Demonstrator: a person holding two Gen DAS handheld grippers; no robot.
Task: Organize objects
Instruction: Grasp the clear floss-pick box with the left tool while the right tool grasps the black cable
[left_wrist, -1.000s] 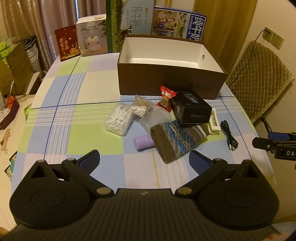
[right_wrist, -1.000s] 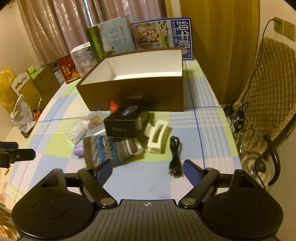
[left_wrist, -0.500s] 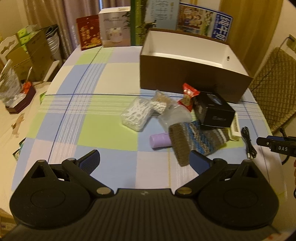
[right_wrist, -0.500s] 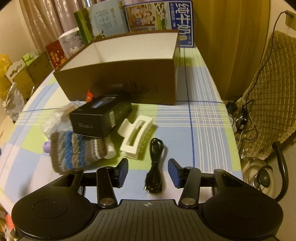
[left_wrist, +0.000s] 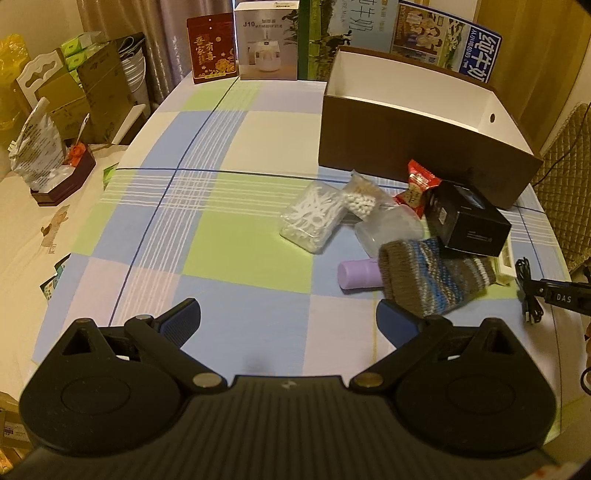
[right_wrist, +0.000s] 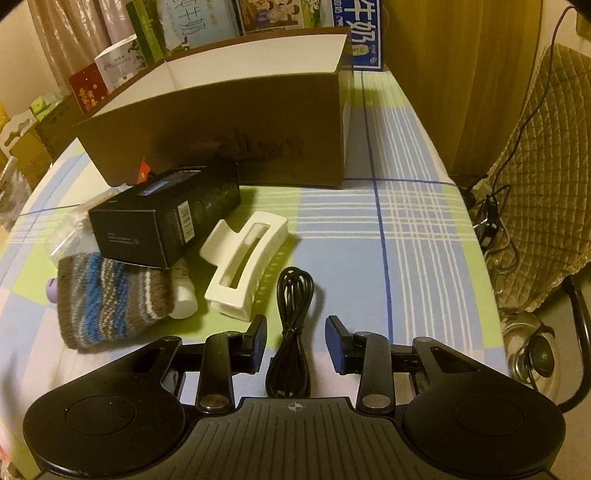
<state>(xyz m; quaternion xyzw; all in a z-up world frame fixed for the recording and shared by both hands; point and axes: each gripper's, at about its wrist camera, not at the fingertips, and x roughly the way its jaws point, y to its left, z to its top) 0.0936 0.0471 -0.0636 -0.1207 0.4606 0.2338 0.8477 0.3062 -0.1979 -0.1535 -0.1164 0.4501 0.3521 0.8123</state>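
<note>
Black and coiled, the cable (right_wrist: 291, 325) lies on the checked tablecloth (right_wrist: 413, 258) straight between the fingers of our right gripper (right_wrist: 295, 341), whose jaws stand partly apart on either side of it; we cannot tell whether the pads touch it. Just to its left sits the white hair claw (right_wrist: 245, 264), and beyond that the black carton (right_wrist: 162, 221), which rests partly on the striped knit sock (right_wrist: 110, 299). A white bottle end (right_wrist: 183, 295) pokes out of the sock beside the claw. Behind all this stands the brown cardboard box (right_wrist: 221, 125), open at the top, white inside. Our left gripper (left_wrist: 288, 325) hangs over a bare stretch of cloth with its jaws wide apart and nothing between them. From that side we see the same pile to the right: the sock (left_wrist: 432, 280) with a lilac tube (left_wrist: 356, 273) at its mouth, a clear case of white floss picks (left_wrist: 312, 218), a bag of cotton swabs (left_wrist: 360, 197), a clear plastic tub (left_wrist: 391, 230) and a red snack packet (left_wrist: 417, 184) in front of the box (left_wrist: 406, 144). One finger of the right gripper (left_wrist: 557, 295) reaches in from the right edge beside the cable (left_wrist: 528, 291).
</note>
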